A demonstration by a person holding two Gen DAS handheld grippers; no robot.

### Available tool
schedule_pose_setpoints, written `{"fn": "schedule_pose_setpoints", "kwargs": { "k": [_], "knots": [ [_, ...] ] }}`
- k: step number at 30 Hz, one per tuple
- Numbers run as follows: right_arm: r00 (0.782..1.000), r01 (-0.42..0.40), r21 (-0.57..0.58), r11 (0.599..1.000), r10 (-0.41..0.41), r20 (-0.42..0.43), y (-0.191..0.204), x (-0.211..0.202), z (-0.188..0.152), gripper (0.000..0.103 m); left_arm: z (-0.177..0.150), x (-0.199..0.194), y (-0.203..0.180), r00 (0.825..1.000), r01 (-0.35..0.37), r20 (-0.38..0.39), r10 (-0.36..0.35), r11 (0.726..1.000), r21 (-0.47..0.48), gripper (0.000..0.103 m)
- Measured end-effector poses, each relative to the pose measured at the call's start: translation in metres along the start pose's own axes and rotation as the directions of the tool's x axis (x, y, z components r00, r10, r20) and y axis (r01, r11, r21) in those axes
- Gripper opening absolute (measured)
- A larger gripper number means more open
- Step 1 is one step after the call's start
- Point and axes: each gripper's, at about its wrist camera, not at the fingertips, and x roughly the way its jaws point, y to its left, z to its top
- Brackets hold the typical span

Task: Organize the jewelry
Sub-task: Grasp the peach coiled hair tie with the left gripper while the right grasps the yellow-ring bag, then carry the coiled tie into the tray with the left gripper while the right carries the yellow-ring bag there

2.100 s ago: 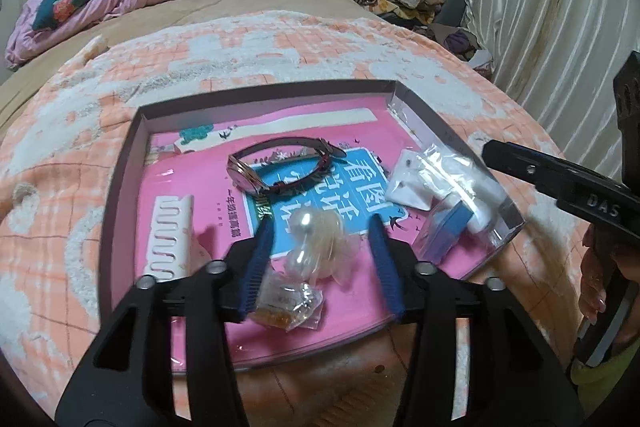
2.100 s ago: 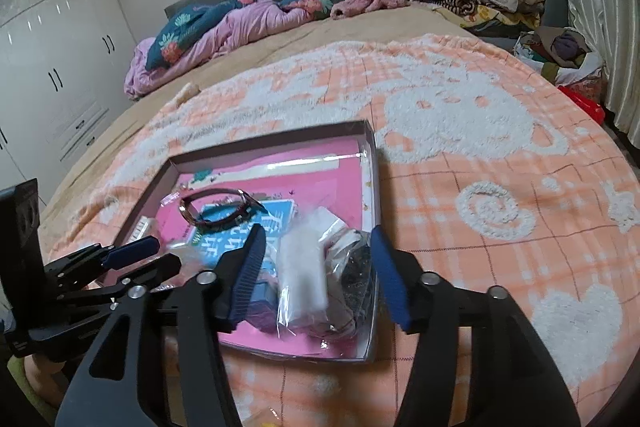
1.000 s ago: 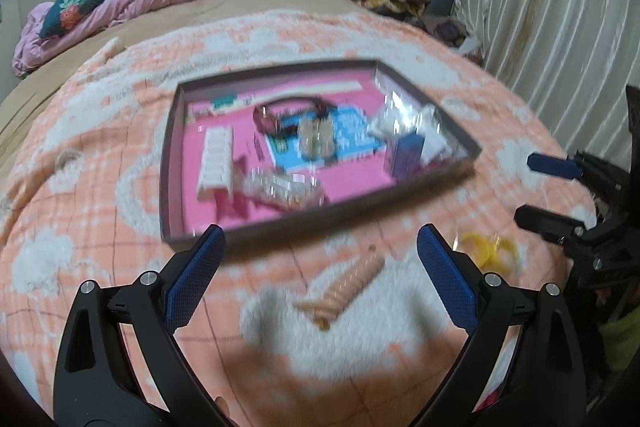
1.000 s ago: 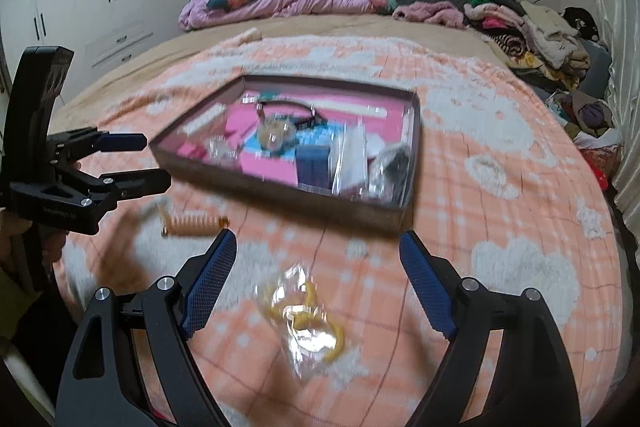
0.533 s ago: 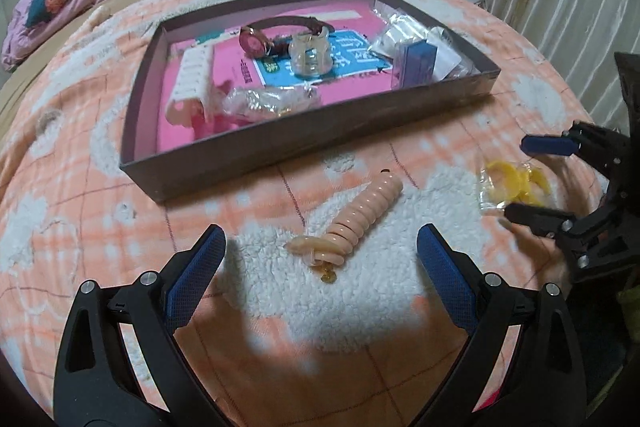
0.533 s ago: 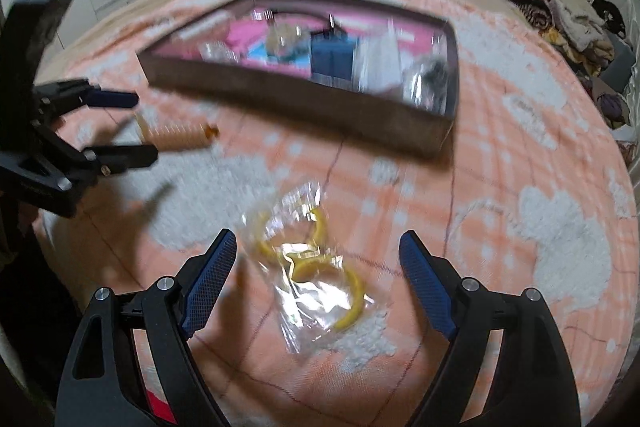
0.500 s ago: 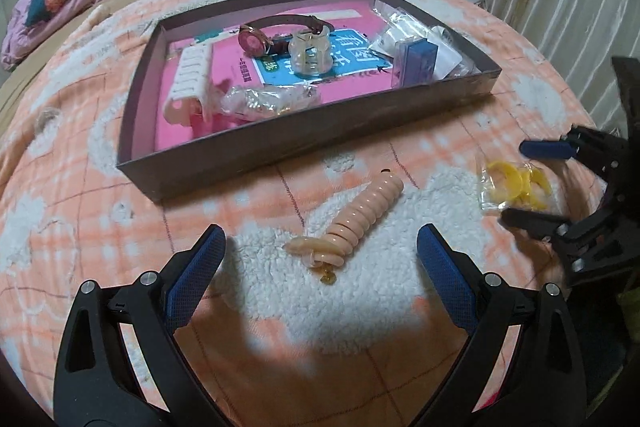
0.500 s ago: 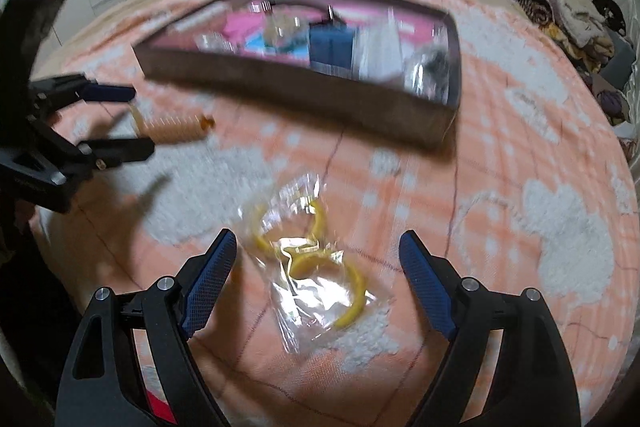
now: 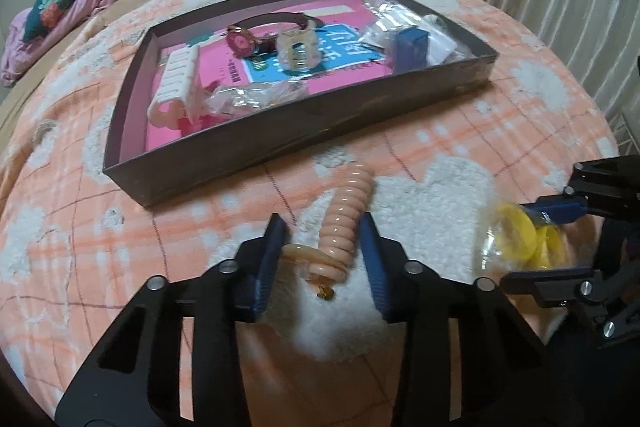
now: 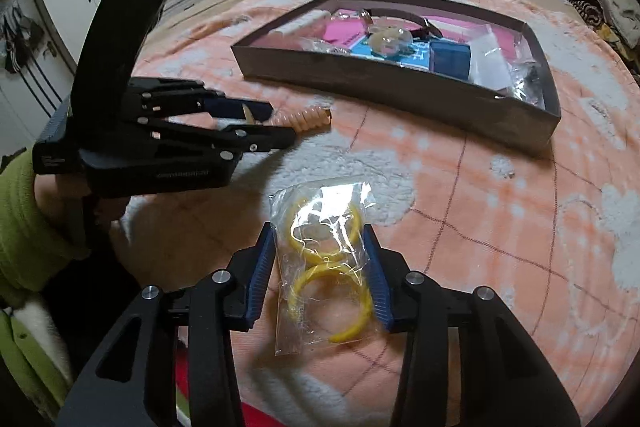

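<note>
Left wrist view: both grippers straddle jewelry on the orange blanket [image 9: 460,131], in front of the box.
Left gripper [image 9: 322,251] has its jaws parted around the peach spiral hair tie [image 9: 344,223], with gaps on both sides. Right gripper [image 10: 320,275] brackets the clear bag of yellow hoops [image 10: 326,263], pads at its edges; I cannot tell whether they squeeze it. At twelve o'clock lies the dark box [image 9: 288,135] with a watch [image 9: 244,41], hair clips and packets.
</note>
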Motion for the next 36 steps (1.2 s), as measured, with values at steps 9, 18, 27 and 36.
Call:
{"fn": "schedule_pose_setpoints", "kwargs": {
  "k": [9,18,27,36],
  "knots": [
    [0.994,-0.005,0.045,0.999,0.0,0.112,-0.006,-0.033,0.011,0.041,0.011,-0.047,0.005,0.992,0.043,0.118,-0.038,0.998,-0.044,0.026],
    [0.972,0.051,0.076,0.996,-0.067,0.224,-0.016,-0.061,0.025,0.041,0.022,-0.073,0.024,0.981,0.025,0.193,0.0,0.992,-0.124,0.027],
    [0.94,0.138,0.109,0.984,-0.165,0.298,-0.033,-0.079,0.041,0.041,0.032,-0.082,0.04,0.975,0.01,0.218,0.028,0.985,-0.169,0.027],
    [0.919,0.187,0.161,0.969,-0.231,0.319,-0.059,-0.074,0.068,0.041,0.057,-0.068,0.043,0.975,0.013,0.218,0.029,0.982,-0.189,0.027]
  ]
}}
